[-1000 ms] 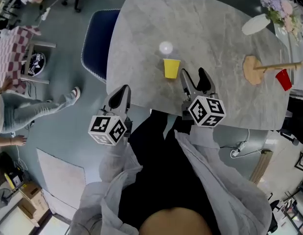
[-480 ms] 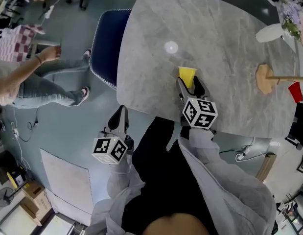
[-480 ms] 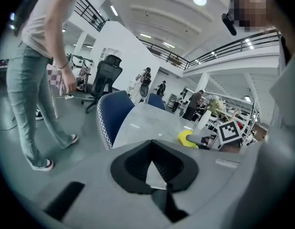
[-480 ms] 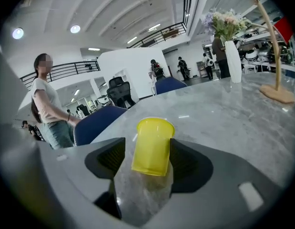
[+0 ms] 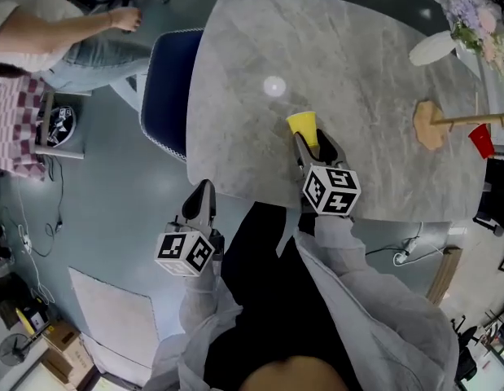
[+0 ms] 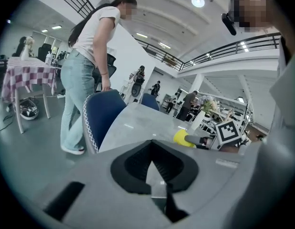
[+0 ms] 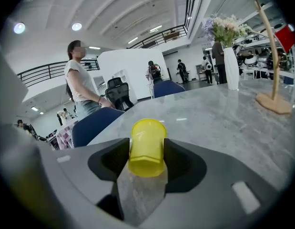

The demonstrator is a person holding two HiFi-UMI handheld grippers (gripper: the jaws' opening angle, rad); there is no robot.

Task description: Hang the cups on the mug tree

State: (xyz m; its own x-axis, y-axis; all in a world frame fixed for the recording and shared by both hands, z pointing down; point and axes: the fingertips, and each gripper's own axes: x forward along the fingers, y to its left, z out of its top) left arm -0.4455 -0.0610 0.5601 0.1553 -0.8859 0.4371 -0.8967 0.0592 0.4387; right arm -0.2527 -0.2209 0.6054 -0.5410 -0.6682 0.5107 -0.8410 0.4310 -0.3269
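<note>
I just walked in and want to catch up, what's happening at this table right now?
The person's right hand-held gripper has just been closing its jaws on the yellow cup on the grey table, and now grips it. The left hand-held gripper hangs shut and empty off the table's edge. A red cup already hangs on the wooden mug tree.

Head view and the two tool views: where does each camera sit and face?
Head view: on the person's head, looking steeply down at the grey table; shows both sleeves, left tool and right tool.
Left tool view: rides the left tool, looking along its shut, empty jaws past a blue chair.
Right tool view: rides the right tool, whose jaws have just been closing on the yellow cup between them, facing the mug tree.
Shared: all three show the yellow cup.
</note>
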